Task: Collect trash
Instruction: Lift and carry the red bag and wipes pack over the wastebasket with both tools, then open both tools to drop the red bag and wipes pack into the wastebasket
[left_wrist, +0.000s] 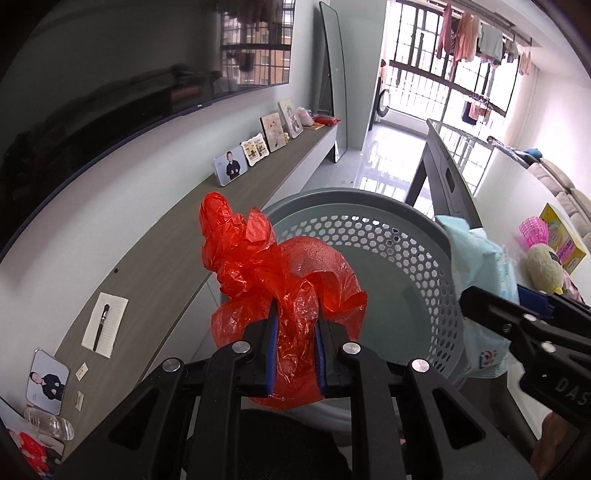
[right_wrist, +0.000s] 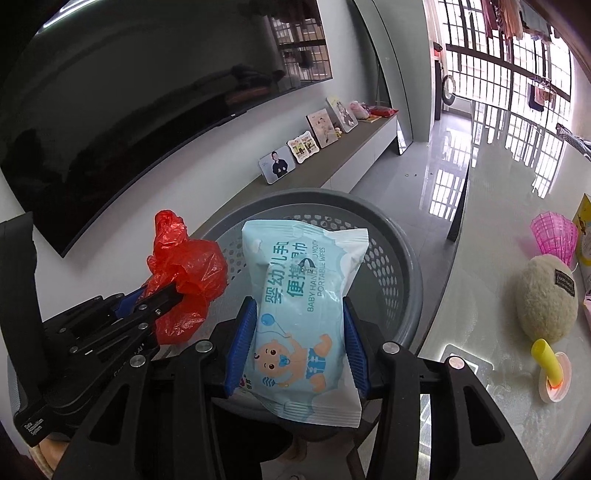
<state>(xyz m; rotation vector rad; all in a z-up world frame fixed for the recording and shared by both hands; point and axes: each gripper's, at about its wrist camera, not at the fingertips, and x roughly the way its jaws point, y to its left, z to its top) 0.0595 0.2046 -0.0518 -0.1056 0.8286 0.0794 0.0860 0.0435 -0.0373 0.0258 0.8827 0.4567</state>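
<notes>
Left gripper (left_wrist: 295, 325) clamps crumpled red plastic bag (left_wrist: 273, 273); right gripper (right_wrist: 301, 325) clamps baby-wipes pack (right_wrist: 303, 295), long axis along the fingers. Both loads hang above the open grey basket (right_wrist: 402, 258), rim just ahead and below; the drop looks due next.

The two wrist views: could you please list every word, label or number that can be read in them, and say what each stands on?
"BABY HAND ... MOUTH PORTABLE WIPES": wipes pack, held in the right gripper.
"OPEN", beside an arrow: same pack.
"婴幼儿手口 便捷..." in large Chinese characters: same pack; the last characters are unclear.
"DAS": right gripper body, cut off at the left view's edge.
"Data Acquisition System", faint: left gripper body.
Yellow box, plush toy tag: too blurred to read.
</notes>
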